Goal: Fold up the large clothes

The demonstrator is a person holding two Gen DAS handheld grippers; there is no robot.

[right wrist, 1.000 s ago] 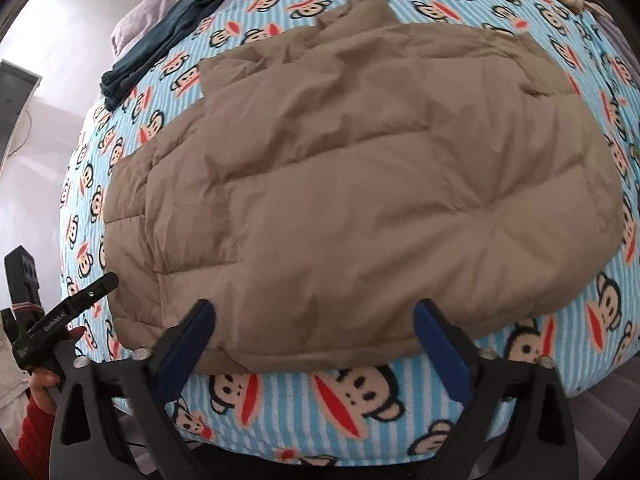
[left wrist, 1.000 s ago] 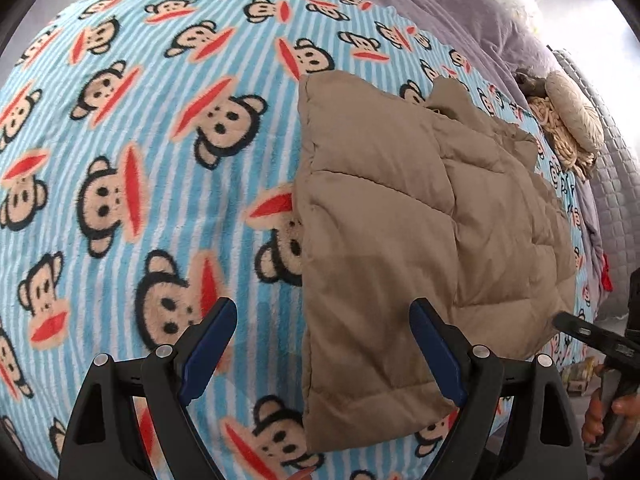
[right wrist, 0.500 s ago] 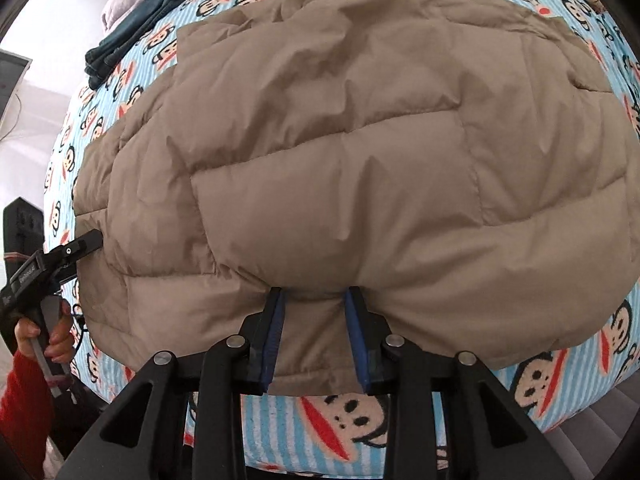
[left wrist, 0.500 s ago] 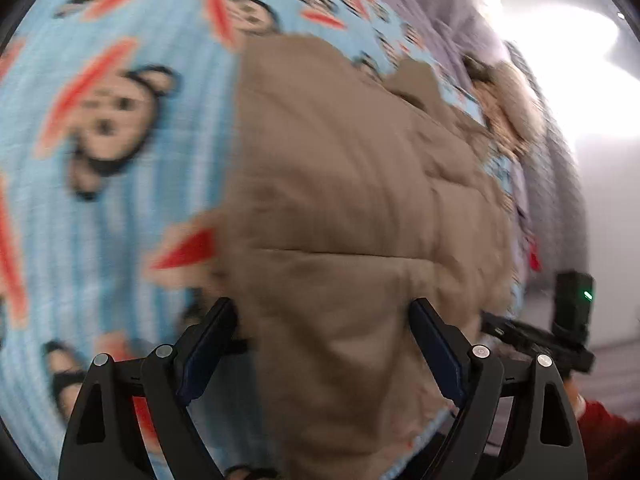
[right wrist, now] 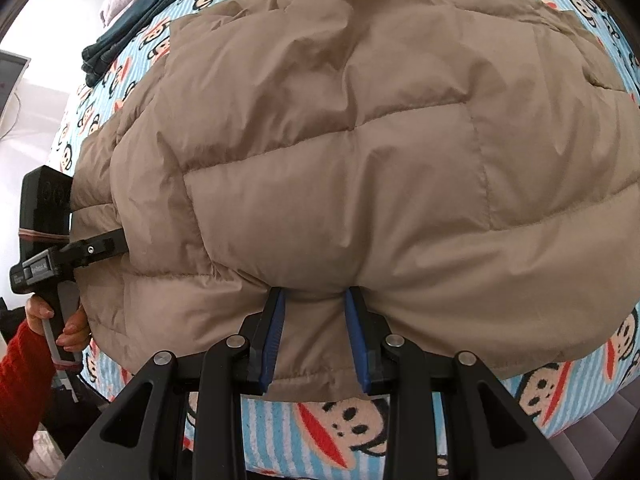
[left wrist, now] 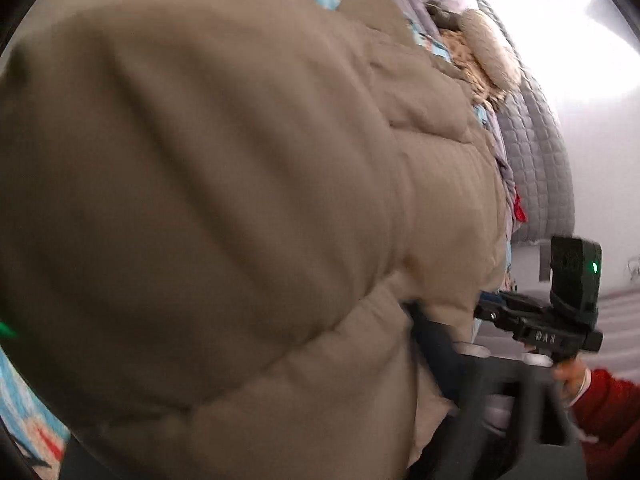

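Observation:
A tan quilted puffer jacket (right wrist: 360, 152) lies spread on the monkey-print blanket (right wrist: 340, 420). My right gripper (right wrist: 314, 320) points steeply down and is shut on a pinch of the jacket's near hem. In the blurred left wrist view the jacket (left wrist: 240, 200) fills the frame and bulges between the jaws of my left gripper (left wrist: 320, 332), which are closing. Only that gripper's right finger (left wrist: 436, 344) shows; the other is hidden under the fabric. From the right wrist view, the left gripper (right wrist: 100, 246) reaches into the jacket's left edge.
A folded dark garment (right wrist: 132, 28) lies at the far left of the bed. A grey quilted cover (left wrist: 536, 152) and a woven straw item (left wrist: 488, 52) sit past the jacket. The person's red sleeve (right wrist: 24, 364) is at the bed's edge.
My left gripper swung down and in until the jacket's edge fills its view. My right gripper sank onto the hem and shut on it half a second ago, then held still.

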